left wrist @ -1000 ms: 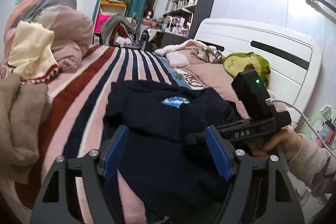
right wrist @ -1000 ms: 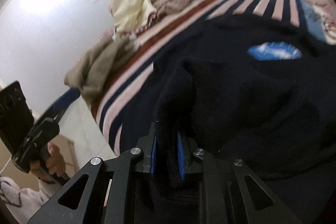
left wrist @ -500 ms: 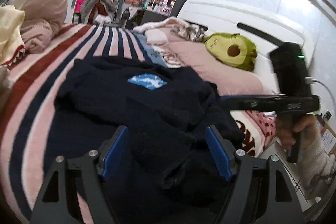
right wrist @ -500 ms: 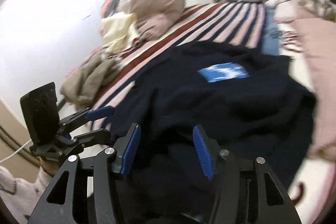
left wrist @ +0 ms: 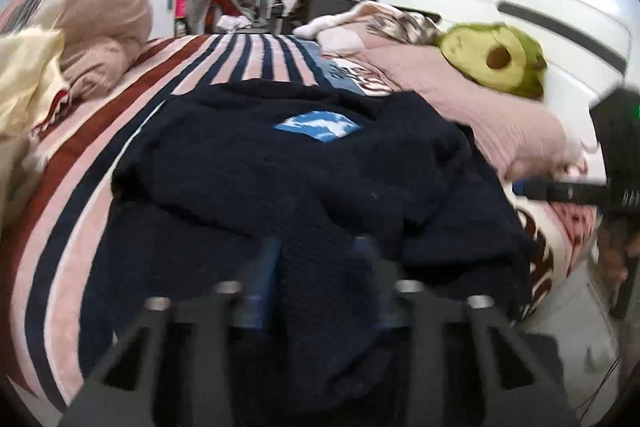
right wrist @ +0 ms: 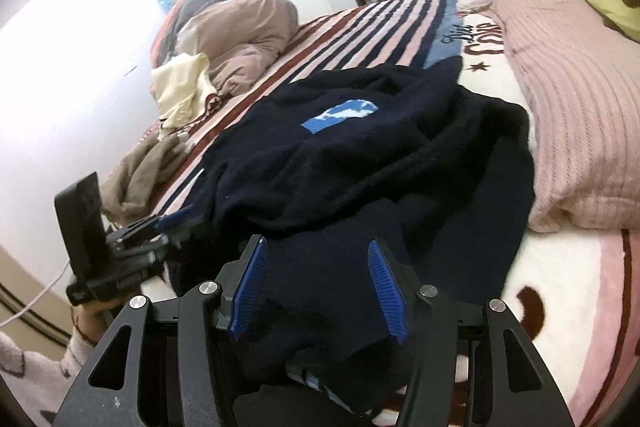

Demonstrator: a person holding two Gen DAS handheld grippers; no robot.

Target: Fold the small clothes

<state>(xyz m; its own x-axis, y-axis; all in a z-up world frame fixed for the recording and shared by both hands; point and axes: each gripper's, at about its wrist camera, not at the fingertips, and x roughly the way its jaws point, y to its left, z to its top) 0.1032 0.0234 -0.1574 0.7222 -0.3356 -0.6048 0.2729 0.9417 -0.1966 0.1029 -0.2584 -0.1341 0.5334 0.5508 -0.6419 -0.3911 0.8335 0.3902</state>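
Observation:
A dark navy sweater (left wrist: 304, 171) with a blue and white patch (left wrist: 318, 125) lies crumpled on the striped bed; it also shows in the right wrist view (right wrist: 360, 163). My left gripper (left wrist: 316, 259) is blurred, its jaws narrowed around a fold at the sweater's near edge; seen from the right wrist view (right wrist: 172, 227) its fingers look nearly together at the sweater's left edge. My right gripper (right wrist: 316, 263) is open over the sweater's near hem, with cloth lying between the blue pads (right wrist: 386, 291). It appears at the right edge of the left wrist view (left wrist: 560, 189).
A striped blanket (left wrist: 72, 179) covers the bed. A pink pillow (right wrist: 576, 99) and an avocado plush (left wrist: 496, 61) lie at the right. Bundled bedding (left wrist: 100, 31), a cream cloth (right wrist: 180, 87) and a tan garment (right wrist: 140, 171) lie at the left.
My right gripper let go of the sweater fold and opened. My left gripper's jaws went from wide open to narrowed around the sweater's near edge. Both views swung toward the headboard.

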